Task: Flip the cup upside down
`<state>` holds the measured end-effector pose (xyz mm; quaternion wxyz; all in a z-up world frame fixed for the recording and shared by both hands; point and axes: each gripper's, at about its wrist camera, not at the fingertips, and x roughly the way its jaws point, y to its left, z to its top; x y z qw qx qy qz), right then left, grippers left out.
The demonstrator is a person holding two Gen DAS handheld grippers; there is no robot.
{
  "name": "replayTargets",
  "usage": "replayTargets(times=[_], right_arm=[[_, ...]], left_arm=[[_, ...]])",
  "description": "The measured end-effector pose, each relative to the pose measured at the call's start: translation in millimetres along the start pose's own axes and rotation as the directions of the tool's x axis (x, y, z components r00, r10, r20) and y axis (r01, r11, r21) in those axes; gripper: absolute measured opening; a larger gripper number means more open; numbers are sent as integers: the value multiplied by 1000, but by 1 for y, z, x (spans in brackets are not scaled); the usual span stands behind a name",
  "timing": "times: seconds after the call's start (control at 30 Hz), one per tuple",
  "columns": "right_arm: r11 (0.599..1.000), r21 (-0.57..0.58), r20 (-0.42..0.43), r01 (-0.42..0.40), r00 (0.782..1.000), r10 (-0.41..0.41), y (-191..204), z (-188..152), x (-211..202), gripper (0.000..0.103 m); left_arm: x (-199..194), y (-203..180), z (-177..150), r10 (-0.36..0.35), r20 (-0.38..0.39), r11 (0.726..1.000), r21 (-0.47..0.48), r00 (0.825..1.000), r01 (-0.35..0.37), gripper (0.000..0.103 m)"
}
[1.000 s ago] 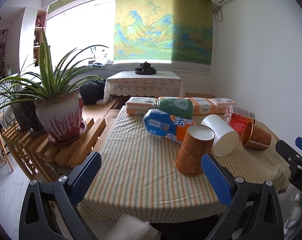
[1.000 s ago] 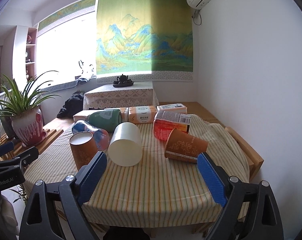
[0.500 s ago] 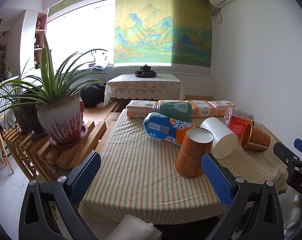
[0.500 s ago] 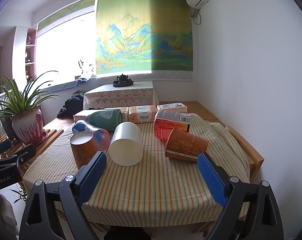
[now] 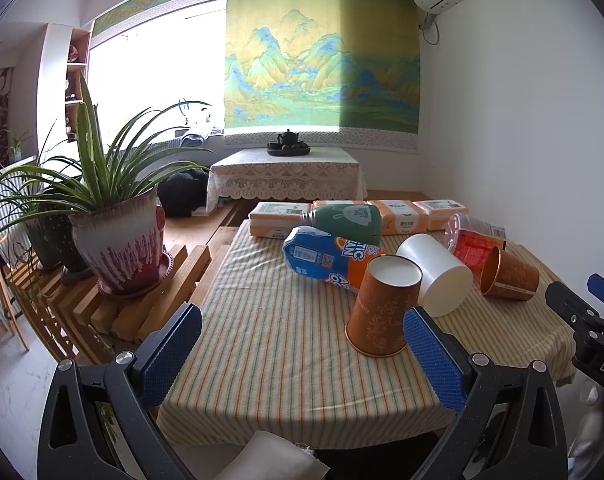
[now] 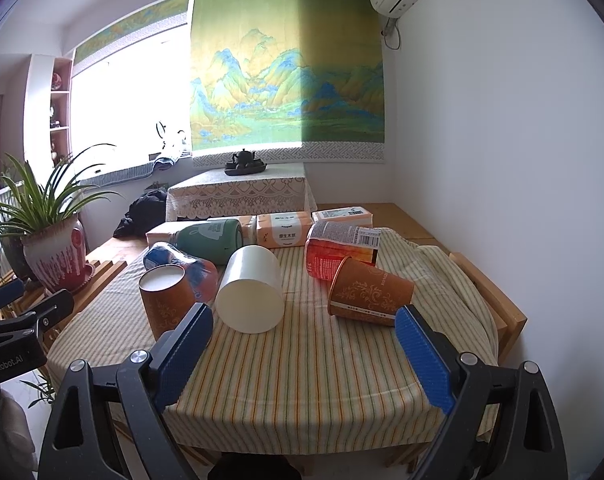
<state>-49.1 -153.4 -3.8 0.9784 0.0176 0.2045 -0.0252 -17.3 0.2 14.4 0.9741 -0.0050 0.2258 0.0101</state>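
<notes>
Left wrist view: my left tongs hang spread wide and empty over the near edge of the striped tabletop. An orange paper cup already stands upside down, white base up, just beyond the right finger. A white cup lies on its side right behind it; whether the two touch I cannot tell. A second orange cup lies on its side farther right, mouth facing left. My right tongs show at the right edge. Behind the cups lie a blue-and-orange bottle, a green bottle and a red-labelled bottle. A potted plant stands on a wooden rack left of the tabletop.

In the right wrist view, my right tongs are likewise spread and empty. The tipped orange cup lies just beyond the right finger, the white cup between the fingers farther off, and the inverted cup behind the left finger.
</notes>
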Motion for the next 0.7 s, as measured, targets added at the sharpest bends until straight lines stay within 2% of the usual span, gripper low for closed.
replayTargets(times=[0.7], right_arm=[[1000, 2, -8, 1, 1000, 0, 0, 1, 3, 90]], left_arm=[[2, 0, -1, -4, -1, 1000, 1, 1000, 4, 102]])
